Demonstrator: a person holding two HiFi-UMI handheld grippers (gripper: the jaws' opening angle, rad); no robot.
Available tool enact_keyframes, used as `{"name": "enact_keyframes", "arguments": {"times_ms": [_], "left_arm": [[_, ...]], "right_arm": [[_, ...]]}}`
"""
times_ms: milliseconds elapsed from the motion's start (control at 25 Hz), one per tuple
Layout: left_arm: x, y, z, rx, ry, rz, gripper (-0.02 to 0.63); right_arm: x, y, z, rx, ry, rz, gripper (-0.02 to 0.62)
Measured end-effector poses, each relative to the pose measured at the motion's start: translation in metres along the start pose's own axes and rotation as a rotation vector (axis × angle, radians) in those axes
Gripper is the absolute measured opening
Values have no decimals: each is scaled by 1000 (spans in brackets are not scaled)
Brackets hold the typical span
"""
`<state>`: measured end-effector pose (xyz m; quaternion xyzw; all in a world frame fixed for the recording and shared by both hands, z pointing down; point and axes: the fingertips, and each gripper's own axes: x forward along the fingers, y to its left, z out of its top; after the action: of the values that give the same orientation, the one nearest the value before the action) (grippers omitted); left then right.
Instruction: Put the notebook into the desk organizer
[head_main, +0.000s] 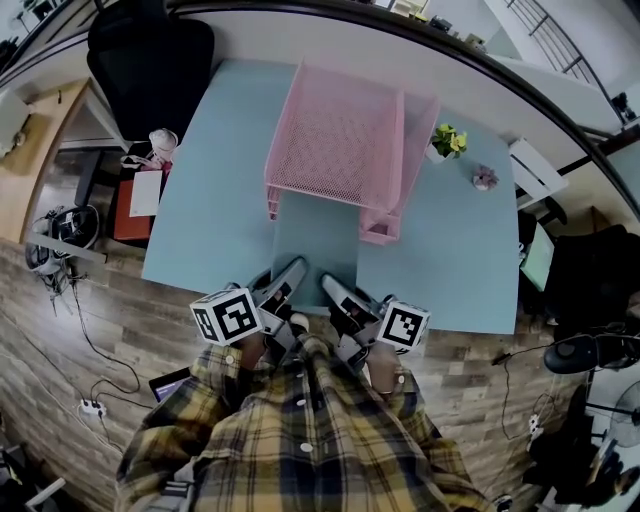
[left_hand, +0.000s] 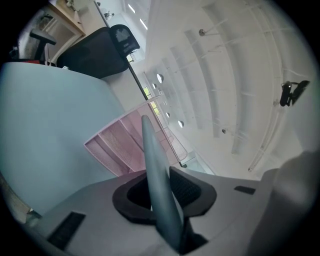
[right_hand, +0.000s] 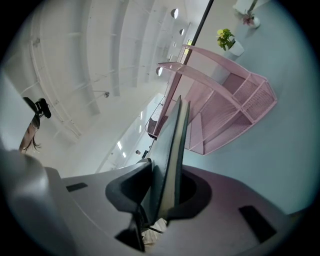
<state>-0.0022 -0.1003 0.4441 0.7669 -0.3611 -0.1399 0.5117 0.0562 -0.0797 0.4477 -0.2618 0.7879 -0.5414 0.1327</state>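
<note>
The teal notebook (head_main: 315, 245) lies flat, its far edge seemingly inside the pink mesh desk organizer (head_main: 335, 140).

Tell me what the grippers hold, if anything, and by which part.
Both hold the notebook by its near edge: the left gripper toward the left end, the right gripper toward the right end.

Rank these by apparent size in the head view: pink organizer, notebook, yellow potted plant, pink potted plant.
1. pink organizer
2. notebook
3. yellow potted plant
4. pink potted plant, only slightly smaller than the yellow one
</note>
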Motion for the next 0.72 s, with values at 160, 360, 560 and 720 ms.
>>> {"name": "enact_keyframes", "arguments": {"times_ms": [160,360,560,720], "left_arm": [[0,4,3,-5,12,-2,84],[1,8,4,-23,25,-11,84],[3,13,4,-36,30,-18,84],[7,18,6,-45,37,-17,84]], "right_arm": [[4,-2,-1,3,-10,-14,95],[7,-4,-2,0,-18,-27,95],[10,-7,-1,6,-32,-32,95],[13,-12,2,18,-43,-39,95]]}}
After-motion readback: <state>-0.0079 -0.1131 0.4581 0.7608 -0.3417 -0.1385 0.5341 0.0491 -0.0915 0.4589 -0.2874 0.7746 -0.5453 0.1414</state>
